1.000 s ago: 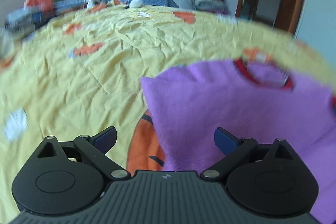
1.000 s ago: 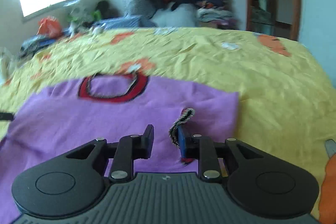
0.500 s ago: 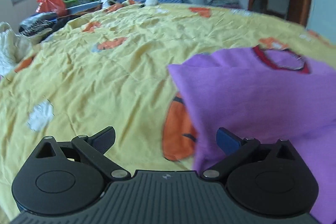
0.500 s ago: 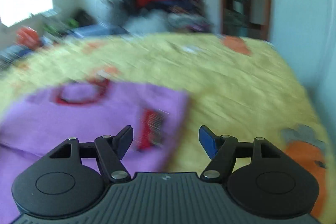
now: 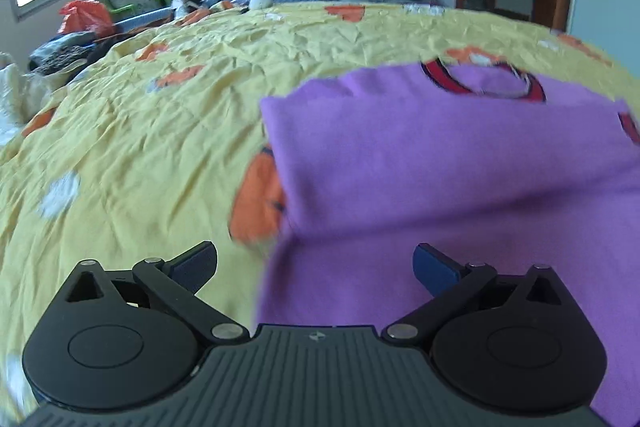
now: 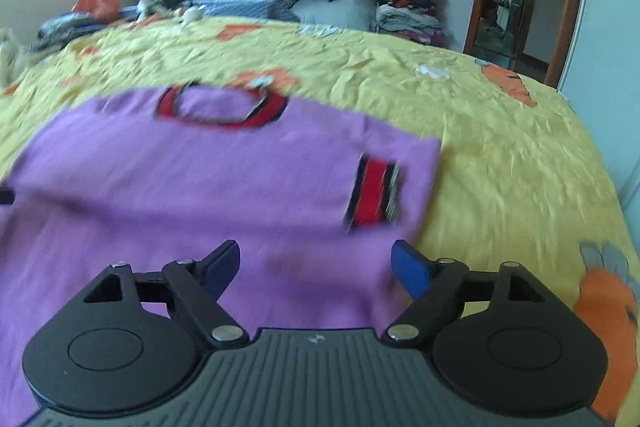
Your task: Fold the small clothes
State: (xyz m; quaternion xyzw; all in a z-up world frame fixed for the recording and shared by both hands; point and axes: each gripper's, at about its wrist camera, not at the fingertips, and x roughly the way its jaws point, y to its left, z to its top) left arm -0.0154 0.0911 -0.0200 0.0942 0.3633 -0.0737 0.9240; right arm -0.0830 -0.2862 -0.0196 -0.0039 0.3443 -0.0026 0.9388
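Purple sweater [image 6: 192,187] lies flat on the yellow bedsheet [image 5: 132,131], filling the centre and left of the right wrist frame and the right half of the left wrist frame; red-and-black neckline [image 6: 222,105] toward the top of frame, both sleeves already folded inward, red striped cuff [image 6: 372,195] resting on the body at centre right. Left gripper [image 5: 316,263] jaws spread wide, holding nothing, straddling the sweater's left edge near the hem, one fingertip over bare sheet. Right gripper [image 6: 316,263] likewise wide apart and empty, low over the lower right part of the garment. Next step, by judgement: pinch the hem at both corners and carry it up toward the neckline. Risks: left jaws close on sheet along with the knit, since the edge sits right between them, dragging the bedsheet; right jaws catch only the top layer, so the folded sleeve slides out; uneven lift between the two sides skews the fold. Contact with the fabric cannot be confirmed, the frames are blurred
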